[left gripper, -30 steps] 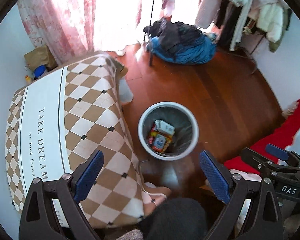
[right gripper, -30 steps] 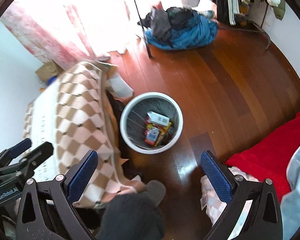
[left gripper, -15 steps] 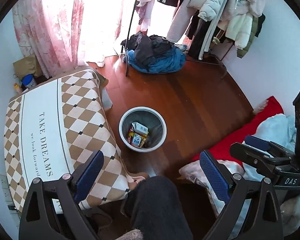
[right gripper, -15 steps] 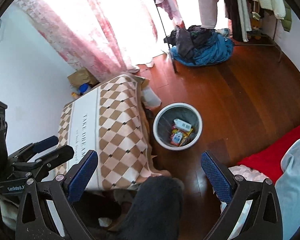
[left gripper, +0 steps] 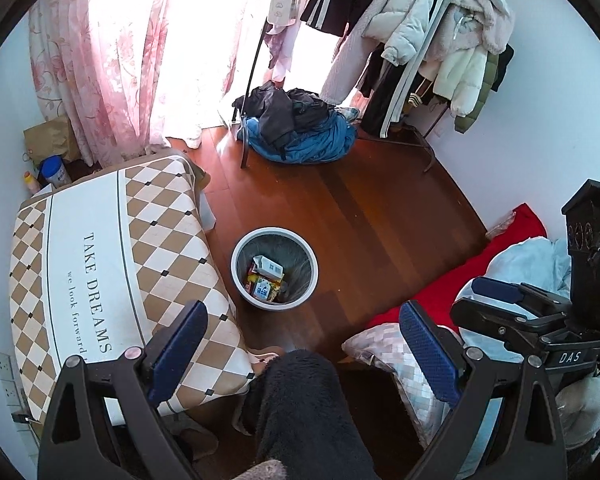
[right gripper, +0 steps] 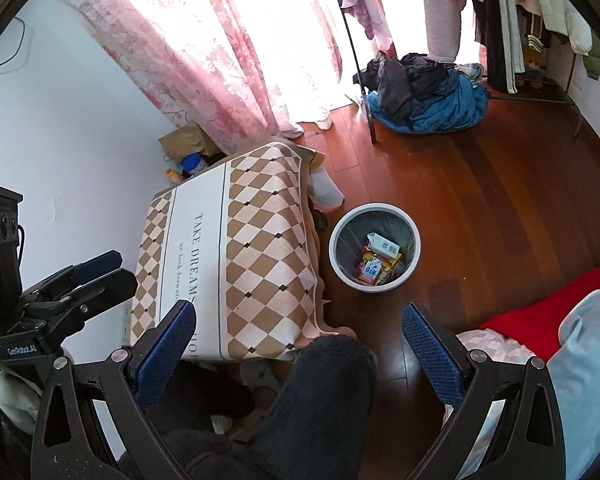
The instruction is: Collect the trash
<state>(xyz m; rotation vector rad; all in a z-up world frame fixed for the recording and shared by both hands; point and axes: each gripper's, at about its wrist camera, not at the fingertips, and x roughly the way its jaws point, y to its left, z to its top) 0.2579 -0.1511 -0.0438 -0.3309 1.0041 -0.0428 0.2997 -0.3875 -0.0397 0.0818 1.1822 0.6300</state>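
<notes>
High above the floor now, both the left gripper (left gripper: 302,338) and right gripper (right gripper: 300,338) have pulled back, jaws spread and empty; the trash (left gripper: 265,279) lies in the bin (left gripper: 274,233), so collecting looks finished.

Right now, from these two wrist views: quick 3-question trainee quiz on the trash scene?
1. True or false: the trash bin is empty.
2. What does the left gripper hold? A) a carton B) nothing C) a cloth
3. Fill in: the bin stands on the wooden floor beside the ____-patterned cloth.

Key: 1 false, cartons and wrappers lie inside. 2 B, fingers spread apart. 3 diamond.
</notes>
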